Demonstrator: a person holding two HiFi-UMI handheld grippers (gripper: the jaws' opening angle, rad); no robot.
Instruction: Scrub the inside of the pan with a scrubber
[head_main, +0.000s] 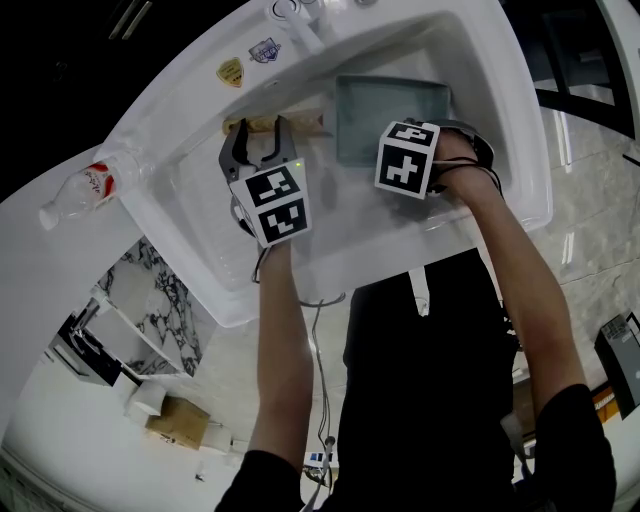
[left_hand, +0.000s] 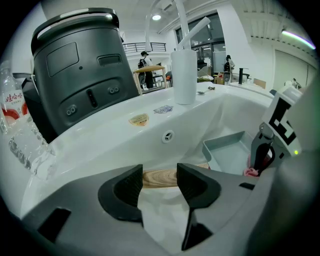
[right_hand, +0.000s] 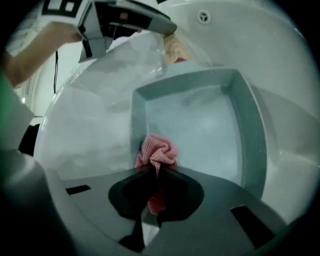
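The pan lies in the white sink, close to the back wall, with its open side up. It is a grey-green, square-cornered pan. Its wooden handle runs along the back wall toward the left of the head view, so the long axis lies across the basin from side to side.

The pink mesh scrubber sits inside the pan at its near-left corner, against the low wall; we cannot tell how hard it bears on the floor. The right tool has its jaws clamped on the scrubber and points steeply down into the pan.

The left tool hangs over the handle end with its jaws apart. The handle lies across the gap just past the tips, and the pads do not press on it.

A white faucet rises behind the pan on the sink's rim, and two stickers lie on the rim left of it. A clear plastic water bottle lies on the bench outside the sink's left corner. In the left gripper view a dark grey rounded appliance stands behind the bottle.
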